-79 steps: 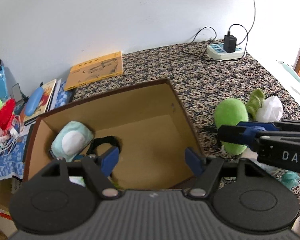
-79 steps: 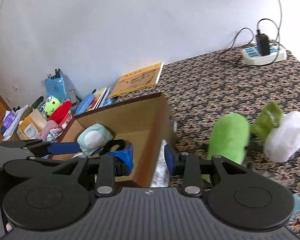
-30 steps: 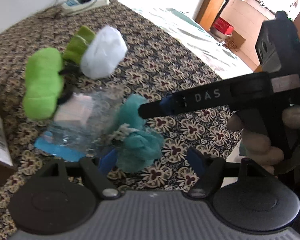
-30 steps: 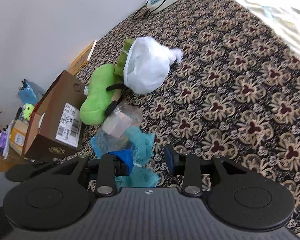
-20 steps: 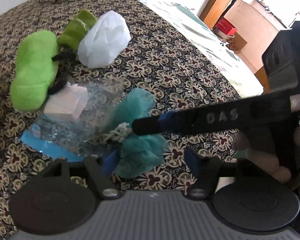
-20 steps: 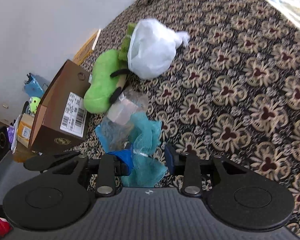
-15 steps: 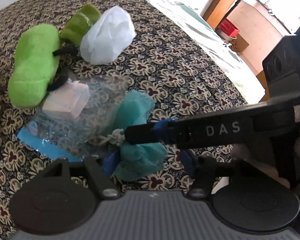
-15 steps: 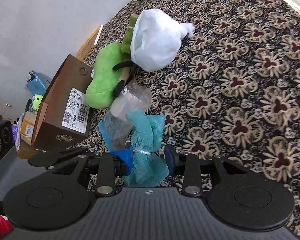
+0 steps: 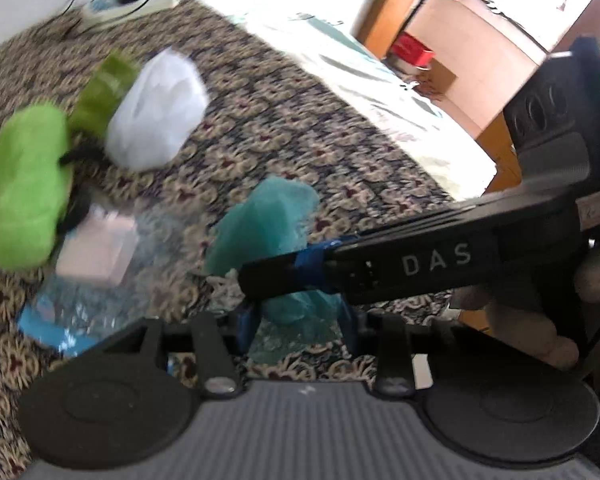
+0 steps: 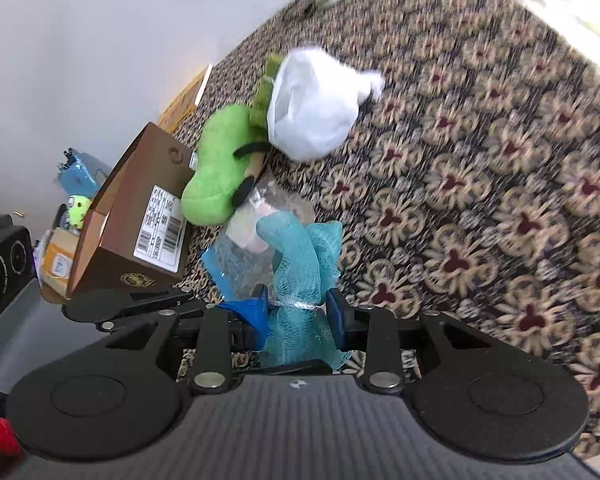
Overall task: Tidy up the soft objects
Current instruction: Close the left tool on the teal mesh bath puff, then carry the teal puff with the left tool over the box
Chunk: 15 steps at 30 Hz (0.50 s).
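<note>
A teal mesh bath sponge (image 10: 304,264) lies on the patterned bedspread; it also shows in the left wrist view (image 9: 272,216). My right gripper (image 10: 298,312) has its blue fingers closed on the sponge at its tied middle. My left gripper (image 9: 298,320) is open, right behind the sponge, with its fingers on either side of the lower part. The right gripper's black finger (image 9: 380,264) crosses the left wrist view. A green plush (image 10: 220,168) and a white bag (image 10: 312,116) lie beyond. The brown cardboard box (image 10: 140,216) stands to the left.
A clear plastic packet (image 10: 252,248) with a pink block lies between the sponge and the green plush. A power strip (image 9: 128,4) sits at the far edge of the bed. The bed edge and a wooden door are to the right in the left wrist view.
Both grippers swung from the box to the teal sponge. The right gripper closed on the sponge's middle, and the left gripper moved in close behind it.
</note>
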Each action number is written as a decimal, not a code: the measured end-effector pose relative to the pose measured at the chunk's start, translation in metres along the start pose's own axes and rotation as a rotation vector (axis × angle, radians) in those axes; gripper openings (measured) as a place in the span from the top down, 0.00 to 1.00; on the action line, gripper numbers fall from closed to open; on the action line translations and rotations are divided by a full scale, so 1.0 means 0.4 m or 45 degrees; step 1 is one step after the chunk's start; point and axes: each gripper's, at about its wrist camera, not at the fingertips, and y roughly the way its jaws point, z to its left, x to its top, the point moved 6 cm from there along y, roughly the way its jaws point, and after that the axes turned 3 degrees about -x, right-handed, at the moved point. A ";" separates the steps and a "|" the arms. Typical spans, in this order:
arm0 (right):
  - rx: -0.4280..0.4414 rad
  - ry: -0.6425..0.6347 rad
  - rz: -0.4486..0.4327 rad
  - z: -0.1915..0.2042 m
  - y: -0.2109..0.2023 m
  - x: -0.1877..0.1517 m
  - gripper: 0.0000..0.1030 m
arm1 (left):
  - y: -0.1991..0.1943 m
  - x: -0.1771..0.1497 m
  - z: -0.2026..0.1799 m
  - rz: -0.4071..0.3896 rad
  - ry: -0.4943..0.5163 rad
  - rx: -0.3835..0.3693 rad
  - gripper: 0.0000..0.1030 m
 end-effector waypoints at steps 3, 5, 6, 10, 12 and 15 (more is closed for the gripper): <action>-0.044 -0.057 -0.073 0.020 -0.030 0.013 0.86 | -0.018 0.020 -0.016 -0.043 0.060 0.000 0.66; -0.063 -0.092 -0.124 0.041 -0.049 0.023 0.86 | -0.047 0.033 -0.019 -0.088 0.078 -0.011 0.66; -0.069 -0.117 -0.154 0.057 -0.060 0.030 0.86 | -0.062 0.040 -0.020 -0.113 0.084 -0.016 0.66; -0.067 -0.235 -0.265 0.135 -0.081 0.053 0.86 | -0.147 0.058 -0.011 -0.237 0.104 0.001 0.66; -0.049 -0.288 -0.306 0.180 -0.082 0.061 0.85 | -0.197 0.056 0.010 -0.298 0.100 0.029 0.66; -0.012 -0.380 -0.346 0.256 -0.063 0.077 0.85 | -0.268 0.043 0.058 -0.368 0.057 0.064 0.66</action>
